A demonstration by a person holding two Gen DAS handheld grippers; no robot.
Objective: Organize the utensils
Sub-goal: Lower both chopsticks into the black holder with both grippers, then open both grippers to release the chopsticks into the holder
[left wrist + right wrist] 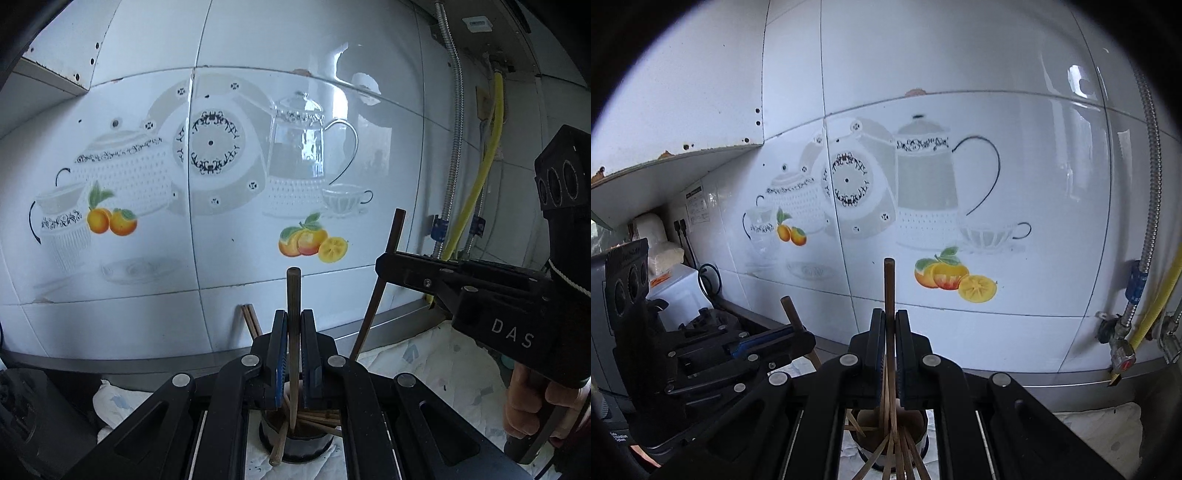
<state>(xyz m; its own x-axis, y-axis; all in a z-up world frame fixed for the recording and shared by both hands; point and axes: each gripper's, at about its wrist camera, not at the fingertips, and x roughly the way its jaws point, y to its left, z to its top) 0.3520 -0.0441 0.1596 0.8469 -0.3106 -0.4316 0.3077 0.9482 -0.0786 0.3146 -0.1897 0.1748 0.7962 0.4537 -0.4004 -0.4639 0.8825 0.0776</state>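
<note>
In the left wrist view my left gripper (pixel 294 317) is shut on a brown chopstick (pixel 294 291) that stands upright between the pads. Right under it sits a dark round holder (pixel 303 448) with several chopsticks leaning inside. My right gripper (pixel 384 258) comes in from the right, shut on a darker chopstick (pixel 397 229) that slants down behind my fingers. In the right wrist view the right gripper (pixel 890 314) grips its chopstick (pixel 889 280) upright above the same holder (pixel 868 421). At the left, the left gripper (pixel 805 332) holds its own stick (pixel 788 308).
A white tiled wall (pixel 258 55) with teapot and fruit prints stands close ahead. A crumpled pale cloth (pixel 424 354) covers the counter. A yellow hose (pixel 491 155), metal pipes and a valve (pixel 1123 354) line the right wall. White containers (pixel 679 291) and cables sit left. A hand (pixel 528 406) grips the right gripper's handle.
</note>
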